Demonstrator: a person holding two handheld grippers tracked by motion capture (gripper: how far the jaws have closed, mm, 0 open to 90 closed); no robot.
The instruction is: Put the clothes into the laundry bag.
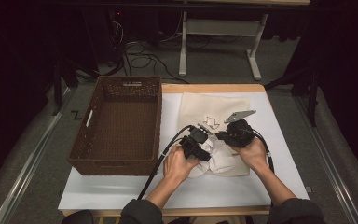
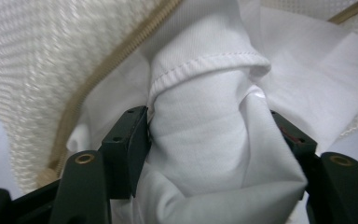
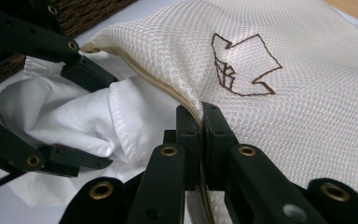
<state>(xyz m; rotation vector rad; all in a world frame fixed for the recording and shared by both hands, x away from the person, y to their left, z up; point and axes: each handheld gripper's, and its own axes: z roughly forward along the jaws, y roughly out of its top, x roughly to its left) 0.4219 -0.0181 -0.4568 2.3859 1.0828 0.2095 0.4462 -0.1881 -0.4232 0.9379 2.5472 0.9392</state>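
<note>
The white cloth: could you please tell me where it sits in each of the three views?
High view: white cloth bunched low at centre, between the two hands.
Left gripper view: centre, between the left gripper's jaws.
Right gripper view: left, beside the mesh bag.
Shared landmark: the bag's beige zipper, running along the cloth.

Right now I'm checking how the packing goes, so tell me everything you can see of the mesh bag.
The mesh bag is cream, woven in a fine honeycomb net, with a tan zipper along its open edge and a brown outline emblem stitched on. It lies flat on the white table cover, right of the wicker basket. The right gripper pinches its zipper edge shut-jawed; white cloth sits bunched in its mouth between the left gripper's jaws.
</note>
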